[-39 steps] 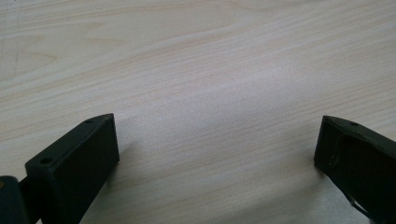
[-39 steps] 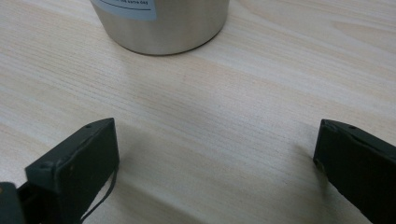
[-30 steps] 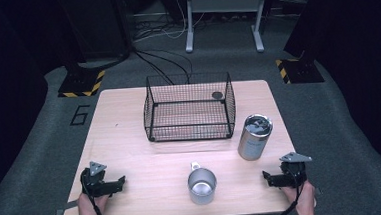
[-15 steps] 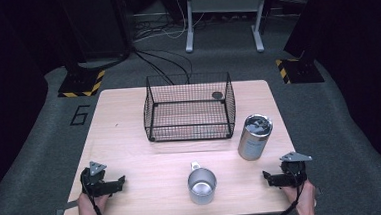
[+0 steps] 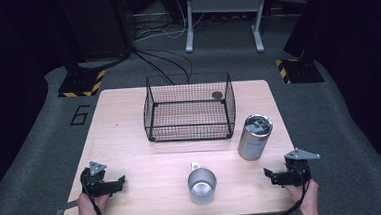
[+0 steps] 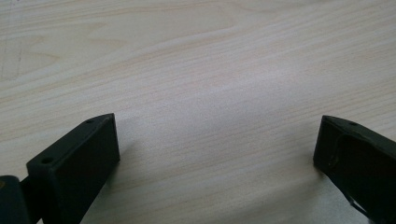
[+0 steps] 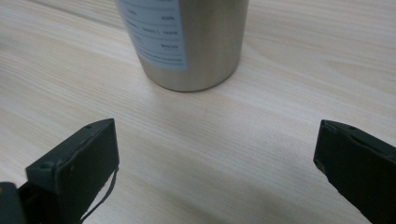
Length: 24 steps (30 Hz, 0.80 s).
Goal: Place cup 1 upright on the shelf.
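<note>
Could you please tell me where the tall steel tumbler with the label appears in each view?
High view: the tumbler stands upright, right of centre, beside the wire basket.
Left gripper view: not in it, bare table.
Right gripper view: its lower body at top centre, ahead of the open right tongs.
Shared landmark: the pale wood tabletop.

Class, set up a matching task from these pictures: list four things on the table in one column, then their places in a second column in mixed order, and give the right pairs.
Things:
1. wire basket
2. tall steel tumbler
3. steel mug
4. left gripper

Places:
A. near edge of the table, in the middle
B. near left corner, jaws open over bare wood
C. far middle of the table
D. just right of the basket's near right corner

Pairs: 1-C, 2-D, 3-A, 4-B
</note>
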Each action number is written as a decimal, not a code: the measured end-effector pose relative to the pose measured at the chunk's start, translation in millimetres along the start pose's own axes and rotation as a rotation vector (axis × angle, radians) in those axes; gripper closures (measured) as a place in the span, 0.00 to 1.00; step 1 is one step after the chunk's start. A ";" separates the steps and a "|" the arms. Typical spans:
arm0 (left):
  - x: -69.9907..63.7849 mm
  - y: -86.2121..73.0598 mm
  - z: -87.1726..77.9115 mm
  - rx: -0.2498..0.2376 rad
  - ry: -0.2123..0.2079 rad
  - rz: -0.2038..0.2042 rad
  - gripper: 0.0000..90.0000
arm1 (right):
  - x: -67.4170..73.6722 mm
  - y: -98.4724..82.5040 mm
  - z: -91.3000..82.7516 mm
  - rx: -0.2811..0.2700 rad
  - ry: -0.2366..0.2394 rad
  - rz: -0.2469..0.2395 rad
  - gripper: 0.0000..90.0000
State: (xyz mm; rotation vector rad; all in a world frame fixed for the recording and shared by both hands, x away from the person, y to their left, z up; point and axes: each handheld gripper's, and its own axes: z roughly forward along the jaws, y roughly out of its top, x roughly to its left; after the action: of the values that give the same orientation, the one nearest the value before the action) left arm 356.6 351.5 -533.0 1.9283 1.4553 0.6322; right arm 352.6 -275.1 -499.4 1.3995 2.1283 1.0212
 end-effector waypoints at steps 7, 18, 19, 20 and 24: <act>-0.1 0.0 0.0 -0.001 0.000 -0.002 0.00 | 0.2 13.5 -13.3 -0.034 0.013 -0.006 0.00; -0.2 0.0 0.0 0.000 -0.001 -0.002 0.00 | 5.1 41.1 -25.4 -0.074 0.029 -0.047 0.00; -0.2 0.0 0.0 0.000 -0.001 -0.002 0.00 | 5.5 43.2 -25.6 -0.077 0.032 -0.051 0.00; -0.2 0.0 0.0 0.000 0.000 -0.002 0.00 | 6.3 45.5 -26.2 -0.078 0.032 -0.054 0.00; -0.2 0.0 0.0 0.000 0.001 -0.002 0.00 | 9.0 54.2 -28.7 -0.084 0.041 -0.065 0.00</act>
State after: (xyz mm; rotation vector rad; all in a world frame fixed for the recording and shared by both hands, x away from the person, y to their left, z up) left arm 356.5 351.3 -533.0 1.9262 1.4575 0.6322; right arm 363.1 -264.6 -439.3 1.2726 2.1197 1.1089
